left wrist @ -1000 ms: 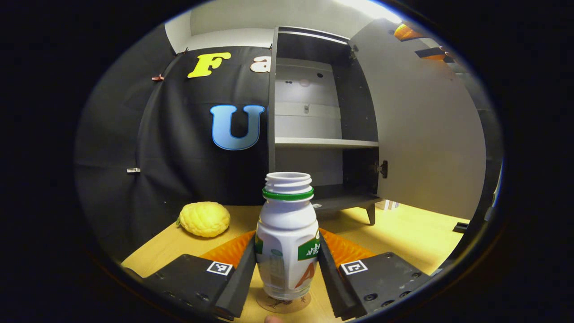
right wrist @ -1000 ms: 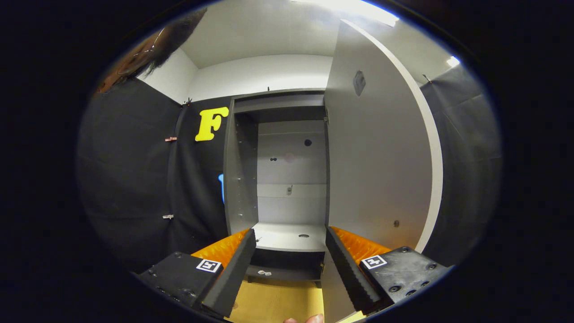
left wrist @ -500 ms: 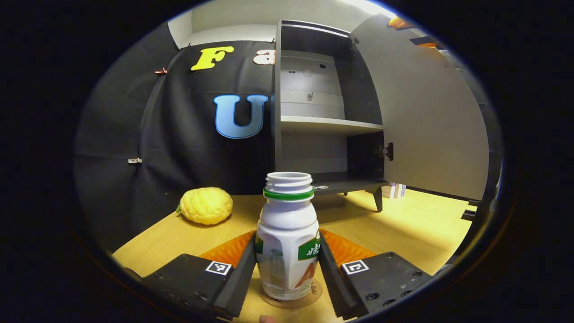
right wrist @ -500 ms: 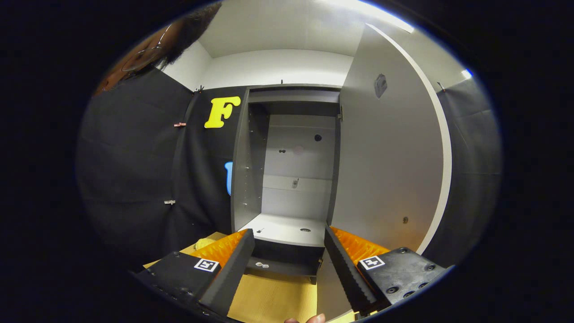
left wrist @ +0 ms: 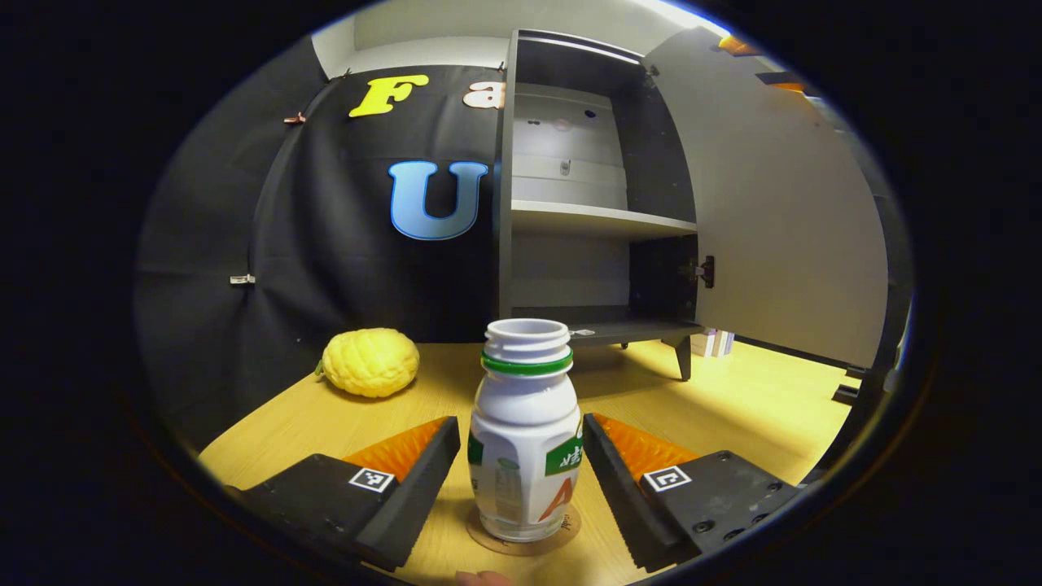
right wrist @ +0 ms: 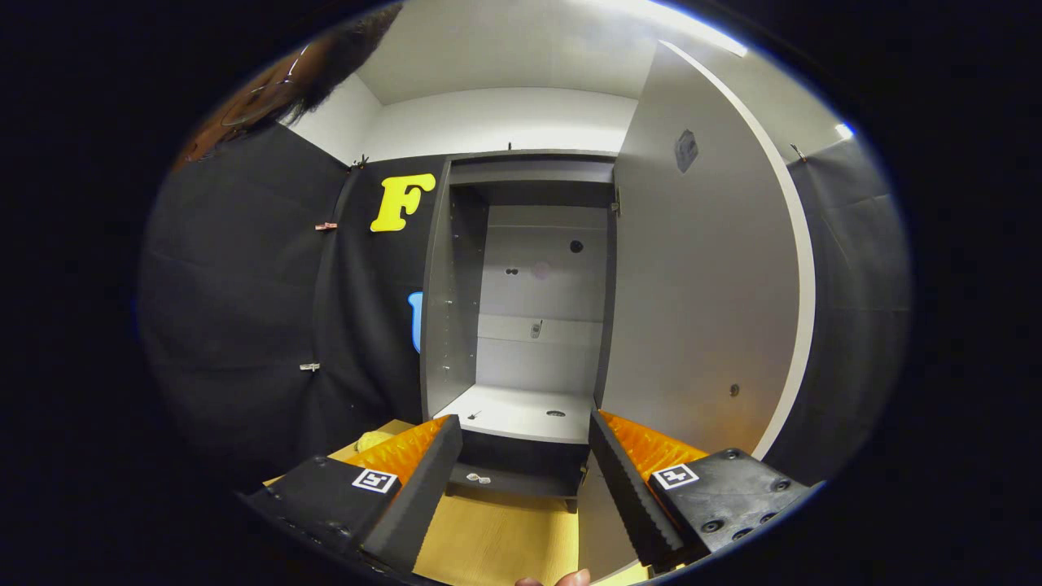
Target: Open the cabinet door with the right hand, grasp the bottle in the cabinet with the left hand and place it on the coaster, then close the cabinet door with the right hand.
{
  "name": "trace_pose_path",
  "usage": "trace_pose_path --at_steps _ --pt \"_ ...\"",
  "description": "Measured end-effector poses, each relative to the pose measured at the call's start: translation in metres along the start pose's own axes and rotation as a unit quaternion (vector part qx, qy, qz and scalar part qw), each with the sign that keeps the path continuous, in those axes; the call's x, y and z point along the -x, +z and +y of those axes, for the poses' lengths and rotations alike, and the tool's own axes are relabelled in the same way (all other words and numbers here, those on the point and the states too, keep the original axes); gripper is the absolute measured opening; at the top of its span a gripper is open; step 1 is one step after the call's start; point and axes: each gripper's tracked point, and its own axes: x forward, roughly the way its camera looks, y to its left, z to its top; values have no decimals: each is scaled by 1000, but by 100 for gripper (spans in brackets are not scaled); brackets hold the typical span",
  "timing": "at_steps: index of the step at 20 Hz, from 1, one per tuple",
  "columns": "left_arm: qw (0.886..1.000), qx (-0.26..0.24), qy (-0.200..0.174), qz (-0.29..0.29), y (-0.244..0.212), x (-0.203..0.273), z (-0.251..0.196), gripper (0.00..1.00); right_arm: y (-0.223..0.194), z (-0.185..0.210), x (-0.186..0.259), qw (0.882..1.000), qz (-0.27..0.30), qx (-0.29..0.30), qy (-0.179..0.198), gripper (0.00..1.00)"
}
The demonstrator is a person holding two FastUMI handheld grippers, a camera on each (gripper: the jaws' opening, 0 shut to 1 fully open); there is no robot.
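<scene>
Bottle [left wrist: 525, 439] stands on the coaster [left wrist: 523, 537] on the desk [left wrist: 733, 407]. Left claw [left wrist: 521, 480] is spread, not touching it. Right claw [right wrist: 525, 480] is spread before the open cabinet door [right wrist: 700, 293].

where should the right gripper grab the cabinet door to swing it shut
Probably the door's free vertical edge, the pale strip far from the hinges. That edge faces the right gripper, whose open jaws could come in from the front and close across the panel's thickness, or simply push its outer face toward the cabinet.
</scene>
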Motion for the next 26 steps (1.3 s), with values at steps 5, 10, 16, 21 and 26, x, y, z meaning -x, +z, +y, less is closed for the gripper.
trace_pose_path --at_steps 5,10,16,21,26 --pt "1000 1 0 7 4 11 -5 95 -2 -1 2 1000 0 -5 -1 94" --pt "1000 11 13 1 54 53 -14 95 0 -1 1 1000 -8 -10 -3 98" --pt "997 49 51 2 151 77 -12 95 -10 2 4 1000 5 -20 4 98" --pt "997 29 60 -27 234 83 -8 95 -10 -2 22 999 20 -33 14 94" --pt "997 11 61 -47 289 85 -11 93 -1 -20 61 998 34 -41 19 94"
